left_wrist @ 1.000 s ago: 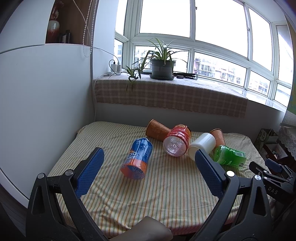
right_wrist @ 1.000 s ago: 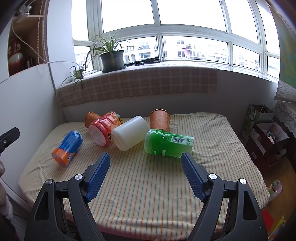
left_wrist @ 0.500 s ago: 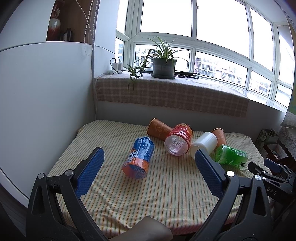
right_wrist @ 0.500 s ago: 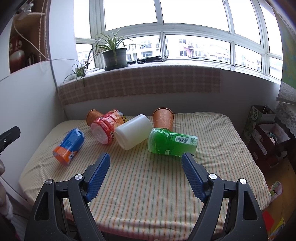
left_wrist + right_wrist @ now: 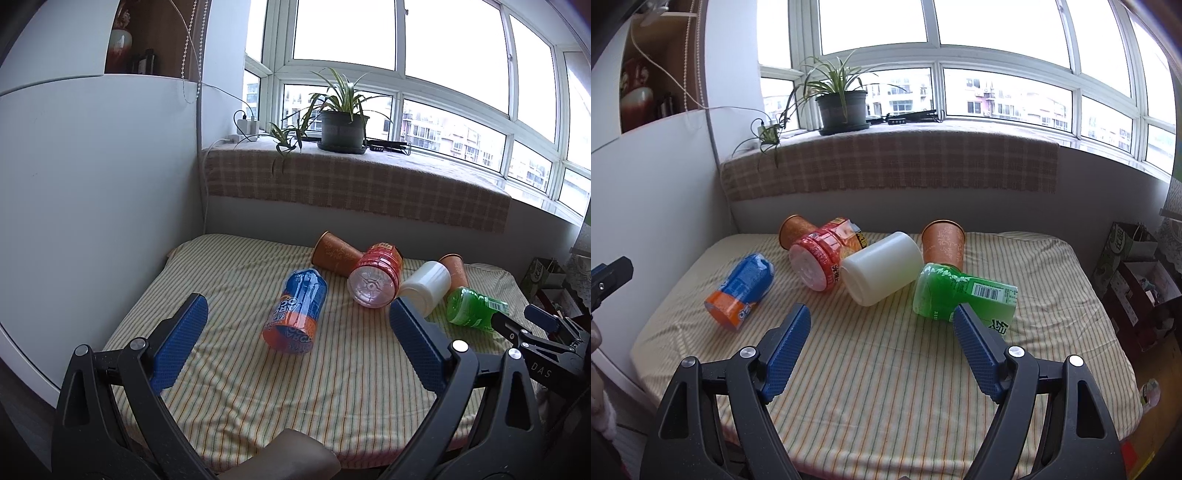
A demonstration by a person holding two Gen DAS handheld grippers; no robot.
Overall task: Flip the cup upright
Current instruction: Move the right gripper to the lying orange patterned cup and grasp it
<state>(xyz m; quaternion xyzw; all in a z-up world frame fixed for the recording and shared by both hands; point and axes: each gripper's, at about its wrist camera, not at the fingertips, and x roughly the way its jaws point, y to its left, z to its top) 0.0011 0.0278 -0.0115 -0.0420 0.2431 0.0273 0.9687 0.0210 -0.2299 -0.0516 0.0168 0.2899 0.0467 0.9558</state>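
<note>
Several cups lie on their sides on a striped table [image 5: 229, 373] [image 5: 894, 373]. A blue-and-orange cup [image 5: 297, 312] [image 5: 740, 291] lies at the left. A red cup [image 5: 375, 280] [image 5: 823, 258] leans on an orange paper cup [image 5: 332, 253] [image 5: 792, 230]. A white cup [image 5: 424, 284] [image 5: 882, 267] and a green cup [image 5: 474, 312] [image 5: 960, 291] lie to the right, with a second orange paper cup [image 5: 454, 269] [image 5: 942, 245] behind them. My left gripper [image 5: 297, 328] is open and empty, short of the blue-and-orange cup. My right gripper [image 5: 881, 332] is open and empty, short of the white and green cups.
A checked cloth covers the window ledge [image 5: 354, 184] [image 5: 886, 166] behind the table, with a potted plant [image 5: 341, 125] [image 5: 842, 107] on it. A white cabinet wall [image 5: 92, 184] stands at the left. Boxes [image 5: 1134, 273] sit on the floor at the right.
Both grippers have moved a little forward toward the cups, which look slightly larger. Both stay open. The cups have not moved.
</note>
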